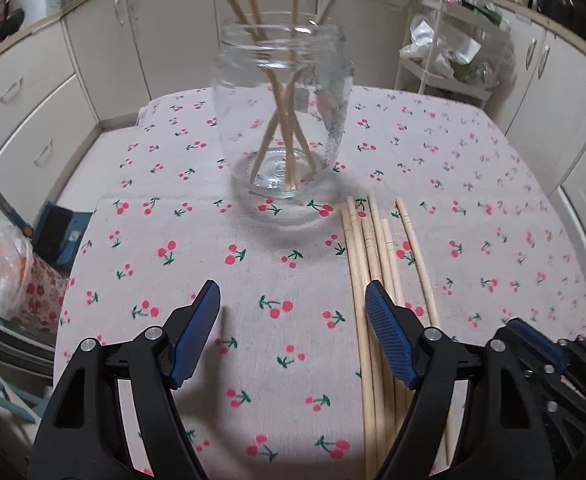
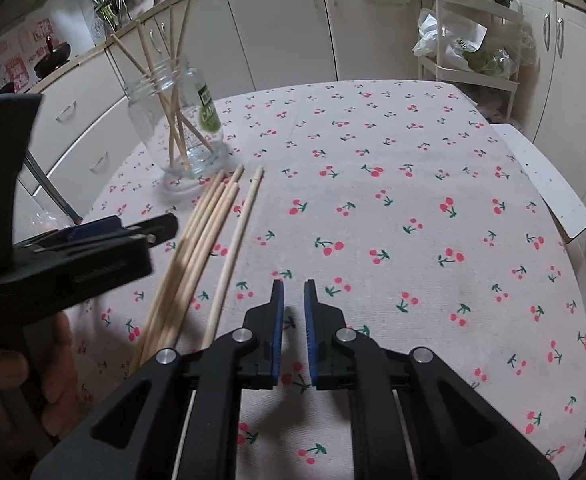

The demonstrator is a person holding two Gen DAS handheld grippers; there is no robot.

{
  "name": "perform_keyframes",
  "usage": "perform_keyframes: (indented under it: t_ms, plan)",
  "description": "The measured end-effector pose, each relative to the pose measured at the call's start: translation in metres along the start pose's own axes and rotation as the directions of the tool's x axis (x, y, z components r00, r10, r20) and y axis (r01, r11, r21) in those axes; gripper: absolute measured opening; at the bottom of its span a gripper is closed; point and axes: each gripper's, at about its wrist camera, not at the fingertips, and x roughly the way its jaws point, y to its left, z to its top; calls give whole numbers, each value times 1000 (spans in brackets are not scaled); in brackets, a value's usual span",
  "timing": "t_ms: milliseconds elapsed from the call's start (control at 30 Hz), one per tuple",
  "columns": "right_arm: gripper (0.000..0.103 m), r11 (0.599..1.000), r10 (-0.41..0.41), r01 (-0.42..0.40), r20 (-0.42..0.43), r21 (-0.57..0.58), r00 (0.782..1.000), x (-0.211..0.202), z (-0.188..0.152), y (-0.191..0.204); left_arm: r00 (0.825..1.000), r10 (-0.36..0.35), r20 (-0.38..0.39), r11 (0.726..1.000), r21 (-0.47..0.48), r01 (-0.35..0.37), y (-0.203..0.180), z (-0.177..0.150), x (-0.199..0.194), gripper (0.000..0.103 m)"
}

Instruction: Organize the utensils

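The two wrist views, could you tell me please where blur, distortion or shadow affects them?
Left wrist view: fisheye bends the cream cabinets into arcs; the clear glass jar casts a soft shadow on the cherry-print tablecloth. Right wrist view: the black left gripper is motion-blurred; dark vignette fills the corners.

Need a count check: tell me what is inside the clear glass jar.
Clear glass jar holds several wooden chopsticks, crossing, tops sticking out. Nothing else visible; its label hides a little.
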Motion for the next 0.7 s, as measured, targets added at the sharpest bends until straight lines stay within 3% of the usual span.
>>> perform_keyframes:
  t_ms: [133,200,400,567,700]
  plan:
    - [11,1000,6,-6,2,15,1000,1,2,-5,1000,22,-15,1000,-2,-22,-1,4,10,70]
    - [11,1000,9,-9,3,17,1000,2,3,-5,999,30,-24,999,-10,-30,0,4,13,64]
    - [12,999,30,-30,14,-20,999,11,17,14,999,40,-19,999,9,-40,-2,1,13,60]
    - [12,997,40,-41,-6,-71,999,31,29,35,999,35,-31,999,4,-35,4,-5,3,23]
    - [11,994,2,-6,-32,-111,999,41,27,40,998,-13,-59,1000,2,13,16,-9,-3,17]
